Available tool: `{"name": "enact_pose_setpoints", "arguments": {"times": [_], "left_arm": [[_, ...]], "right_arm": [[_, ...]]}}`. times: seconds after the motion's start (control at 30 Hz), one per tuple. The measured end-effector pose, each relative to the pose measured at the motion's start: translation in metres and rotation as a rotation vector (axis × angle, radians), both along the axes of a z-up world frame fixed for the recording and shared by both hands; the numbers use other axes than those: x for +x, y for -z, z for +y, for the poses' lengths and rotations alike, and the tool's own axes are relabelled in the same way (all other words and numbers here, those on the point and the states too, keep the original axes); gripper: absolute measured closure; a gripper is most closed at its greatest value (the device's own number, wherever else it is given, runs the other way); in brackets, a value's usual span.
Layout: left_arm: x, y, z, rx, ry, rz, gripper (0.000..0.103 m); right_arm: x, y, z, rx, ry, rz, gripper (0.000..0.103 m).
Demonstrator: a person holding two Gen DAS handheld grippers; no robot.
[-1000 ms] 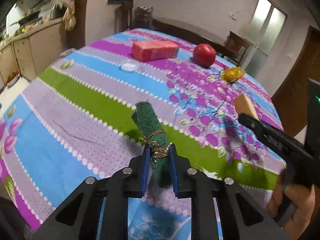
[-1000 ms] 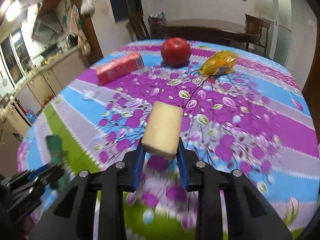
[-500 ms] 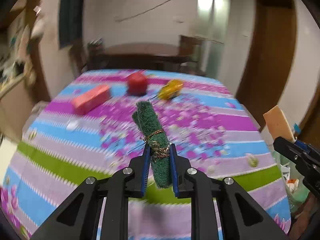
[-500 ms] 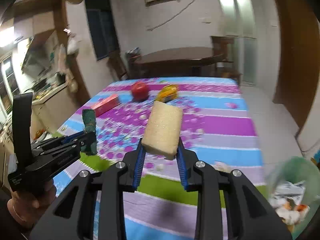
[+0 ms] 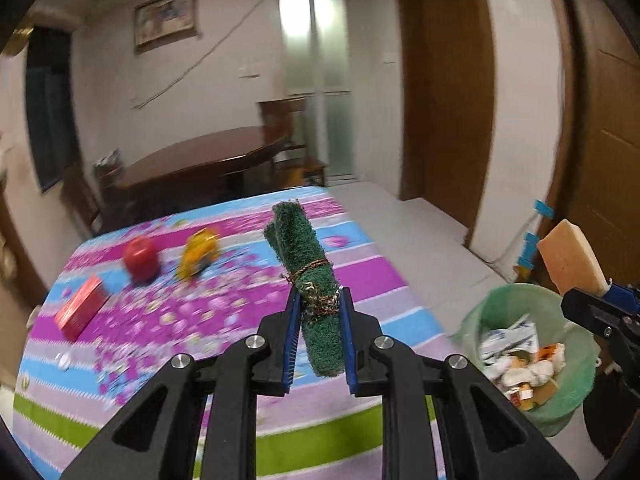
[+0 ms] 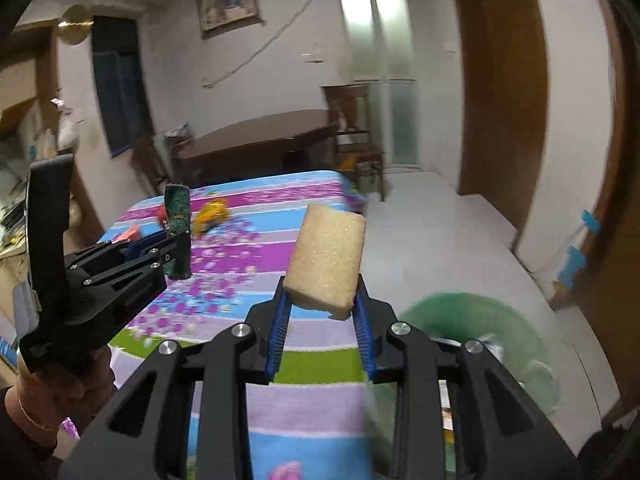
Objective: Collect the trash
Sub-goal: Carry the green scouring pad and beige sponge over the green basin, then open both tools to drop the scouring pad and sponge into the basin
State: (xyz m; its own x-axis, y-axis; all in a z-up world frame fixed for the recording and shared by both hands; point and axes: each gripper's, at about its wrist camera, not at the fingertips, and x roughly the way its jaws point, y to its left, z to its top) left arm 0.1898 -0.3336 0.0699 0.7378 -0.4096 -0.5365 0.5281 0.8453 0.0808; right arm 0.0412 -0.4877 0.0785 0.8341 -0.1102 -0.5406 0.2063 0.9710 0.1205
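Trash fills the green-lined bin (image 5: 532, 360) on the floor just off the table's (image 5: 200, 320) corner: crumpled paper and wrappers whose print is too small to read. Left gripper (image 5: 318, 320) is clamped on a rolled green scouring pad (image 5: 312, 276) with brown string around it, held above the striped floral cloth. Right gripper (image 6: 322, 312) is clamped on a tan sponge (image 6: 326, 256), near the bin. A red apple (image 5: 140, 256), a yellow wrapper (image 5: 198, 256) and a red box (image 5: 82, 306) with no legible label lie on the table.
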Motion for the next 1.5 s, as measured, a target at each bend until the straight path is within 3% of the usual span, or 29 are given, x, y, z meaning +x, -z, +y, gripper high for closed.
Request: {"name": "enact_pose_setpoints", "arguments": {"times": [0.2, 0.43, 0.7, 0.87, 0.97, 1.03, 1.07, 1.1, 1.13, 1.2, 1.43, 1.5], "left_arm": [[-0.02, 0.006, -0.075, 0.054, 0.115, -0.029, 0.083], [-0.037, 0.025, -0.151, 0.123, 0.294, -0.005, 0.083], [-0.041, 0.056, -0.214, 0.193, 0.483, 0.092, 0.083], [-0.033, 0.08, -0.231, 0.234, 0.596, 0.208, 0.083], [-0.033, 0.093, -0.235, 0.246, 0.634, 0.238, 0.082], [-0.03, 0.1, -0.237, 0.258, 0.639, 0.248, 0.074], [-0.028, 0.104, -0.237, 0.265, 0.631, 0.248, 0.062], [-0.028, 0.105, -0.235, 0.262, 0.634, 0.245, 0.055], [-0.029, 0.105, -0.234, 0.26, 0.637, 0.242, 0.05], [-0.029, 0.107, -0.23, 0.248, 0.634, 0.233, 0.037], [-0.033, 0.098, -0.206, 0.167, 0.604, 0.166, 0.02], [-0.043, 0.091, -0.193, 0.117, 0.604, 0.127, 0.014]], "right_arm": [[-0.026, 0.006, -0.053, 0.042, 0.119, 0.031, 0.074], [-0.051, 0.019, -0.098, 0.089, 0.222, 0.088, 0.074], [-0.06, 0.043, -0.135, 0.162, 0.285, 0.211, 0.074], [-0.057, 0.064, -0.144, 0.192, 0.289, 0.289, 0.074], [-0.051, 0.071, -0.145, 0.199, 0.281, 0.308, 0.074], [-0.046, 0.077, -0.146, 0.202, 0.272, 0.318, 0.073], [-0.045, 0.077, -0.146, 0.201, 0.267, 0.322, 0.069], [-0.044, 0.078, -0.147, 0.2, 0.265, 0.328, 0.055], [-0.043, 0.078, -0.149, 0.189, 0.274, 0.325, 0.048], [-0.044, 0.078, -0.148, 0.179, 0.272, 0.32, 0.045], [-0.061, 0.08, -0.15, 0.202, 0.29, 0.282, 0.043], [-0.071, 0.077, -0.146, 0.174, 0.319, 0.253, 0.027]]}}
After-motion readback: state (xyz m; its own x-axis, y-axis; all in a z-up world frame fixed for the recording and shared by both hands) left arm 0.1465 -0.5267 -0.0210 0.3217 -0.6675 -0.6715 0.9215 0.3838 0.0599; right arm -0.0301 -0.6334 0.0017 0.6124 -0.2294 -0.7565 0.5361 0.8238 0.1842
